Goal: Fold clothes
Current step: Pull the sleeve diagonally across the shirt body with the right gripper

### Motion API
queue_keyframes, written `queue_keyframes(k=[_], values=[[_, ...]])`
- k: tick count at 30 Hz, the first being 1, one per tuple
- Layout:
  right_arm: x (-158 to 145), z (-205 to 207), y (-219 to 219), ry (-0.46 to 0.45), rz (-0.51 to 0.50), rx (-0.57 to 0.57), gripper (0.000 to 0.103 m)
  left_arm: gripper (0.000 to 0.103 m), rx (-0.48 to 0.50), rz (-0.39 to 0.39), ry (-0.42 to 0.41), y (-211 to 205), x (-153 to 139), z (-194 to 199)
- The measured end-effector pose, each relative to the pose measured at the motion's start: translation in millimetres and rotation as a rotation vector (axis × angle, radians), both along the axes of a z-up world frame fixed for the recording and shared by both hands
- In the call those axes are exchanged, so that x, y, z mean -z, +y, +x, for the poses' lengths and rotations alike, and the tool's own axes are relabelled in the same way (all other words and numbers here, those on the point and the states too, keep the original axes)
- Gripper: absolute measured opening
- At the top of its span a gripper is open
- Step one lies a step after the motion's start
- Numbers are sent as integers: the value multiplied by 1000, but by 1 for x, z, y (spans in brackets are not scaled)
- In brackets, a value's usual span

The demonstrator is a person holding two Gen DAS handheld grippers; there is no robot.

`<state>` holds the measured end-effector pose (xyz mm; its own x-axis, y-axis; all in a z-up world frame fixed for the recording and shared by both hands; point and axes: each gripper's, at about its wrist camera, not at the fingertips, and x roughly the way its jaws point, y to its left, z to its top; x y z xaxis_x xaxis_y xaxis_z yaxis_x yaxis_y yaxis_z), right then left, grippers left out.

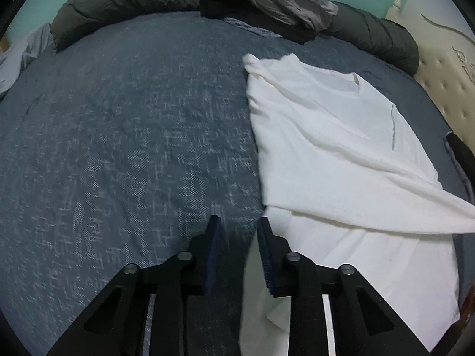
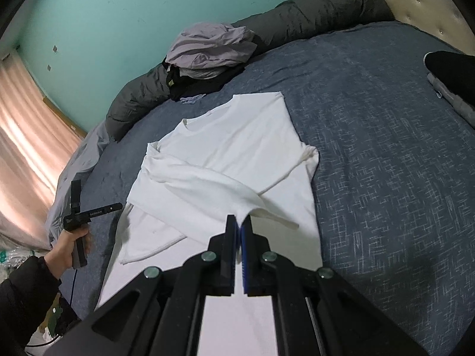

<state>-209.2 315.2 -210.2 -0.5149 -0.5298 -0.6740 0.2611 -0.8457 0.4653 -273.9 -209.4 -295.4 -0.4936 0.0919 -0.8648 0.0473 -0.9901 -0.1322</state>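
Right tool (image 2: 239, 222) is clamped on a fold of the white T-shirt (image 2: 225, 154), spread creased on the bed (image 2: 386, 178); left tool (image 1: 239, 222) is parted, seemingly empty; the hem is cut off.

Loads of open blue bedspread (image 1: 118, 148) left of the white t-shirt (image 2: 231, 154), and more bare cover on its other side. Far edge is blocked by the clothes pile (image 2: 207, 53) and dark rolled duvet (image 1: 124, 3).

The right hand-held gripper (image 2: 240, 222) pinches a fold of the white shirt (image 2: 234, 148) spread on the blue bed (image 2: 386, 163), while the left hand (image 2: 71, 246) holds its hand-held gripper (image 2: 98, 212) beside the shirt's edge.
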Motion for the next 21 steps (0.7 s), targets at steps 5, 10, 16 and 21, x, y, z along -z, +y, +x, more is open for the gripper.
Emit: queue_keyframes(k=[5, 10, 16, 21], values=[[0, 0, 3, 6, 25, 7, 2, 25, 55, -43, -17, 6, 11, -7], [3, -2, 7, -10, 28, 10, 2, 25, 121, -13, -8, 18, 15, -9], [5, -3, 8, -16, 22, 16, 2, 25, 163, -20, 11, 31, 14, -11], [2, -6, 2, -13, 18, 2, 2, 25, 132, 24, 28, 27, 14, -19]])
